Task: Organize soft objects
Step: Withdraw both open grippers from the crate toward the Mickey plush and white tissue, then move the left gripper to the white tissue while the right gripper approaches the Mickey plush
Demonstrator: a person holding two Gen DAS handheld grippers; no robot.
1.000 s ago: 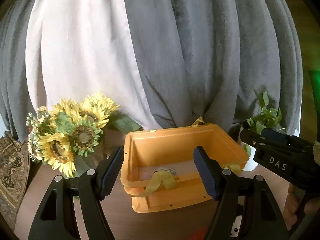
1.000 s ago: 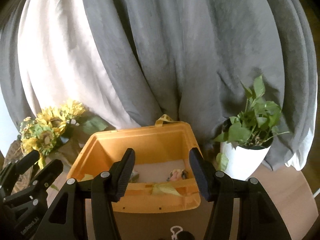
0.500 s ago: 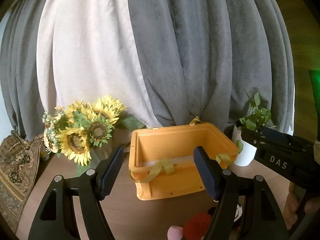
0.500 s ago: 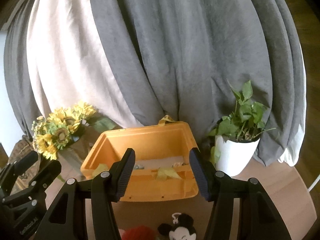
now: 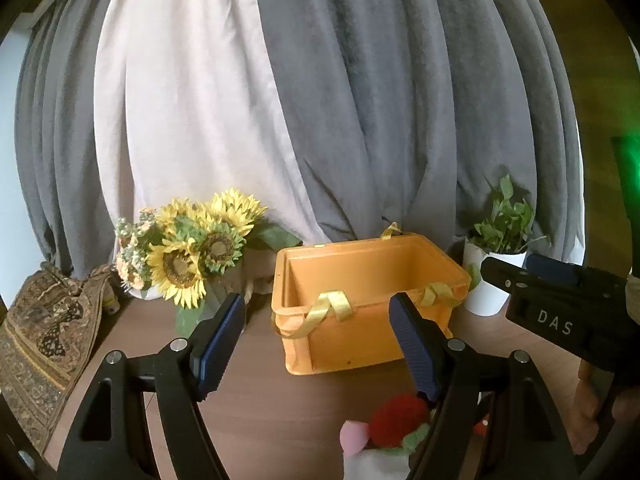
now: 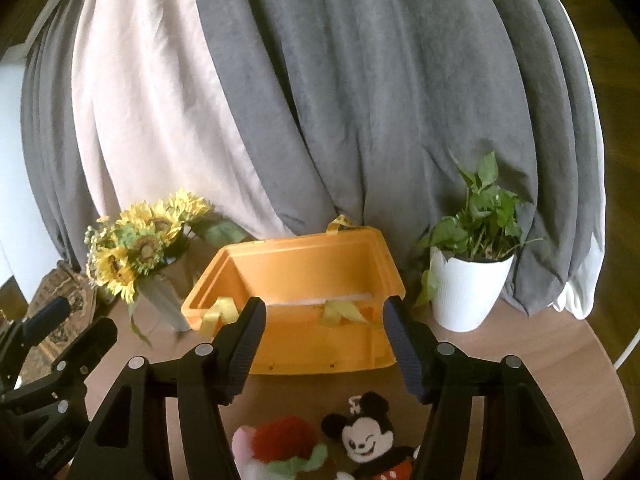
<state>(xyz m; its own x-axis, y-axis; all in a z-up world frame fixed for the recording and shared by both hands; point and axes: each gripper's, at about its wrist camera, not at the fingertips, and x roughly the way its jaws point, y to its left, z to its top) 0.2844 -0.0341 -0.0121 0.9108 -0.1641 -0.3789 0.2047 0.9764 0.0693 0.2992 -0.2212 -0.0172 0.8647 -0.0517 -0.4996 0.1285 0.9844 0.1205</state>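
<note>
An orange bin with yellow ribbon handles stands on the brown table ahead of both grippers. Near the front edge lie a red and pink plush and a mouse plush. My left gripper is open, nothing between its fingers, well short of the bin. My right gripper is also empty, its jaws opening, with the plush toys just below it. The right gripper also shows at the right edge of the left wrist view, held by a hand.
A sunflower bouquet stands left of the bin. A white pot with a green plant stands to its right. Grey and white curtains hang behind. A patterned cloth lies at far left.
Both grippers have drawn back from the bin, which now looks smaller and farther. The plush toys have come into view at the bottom. The right jaws have widened slightly.
</note>
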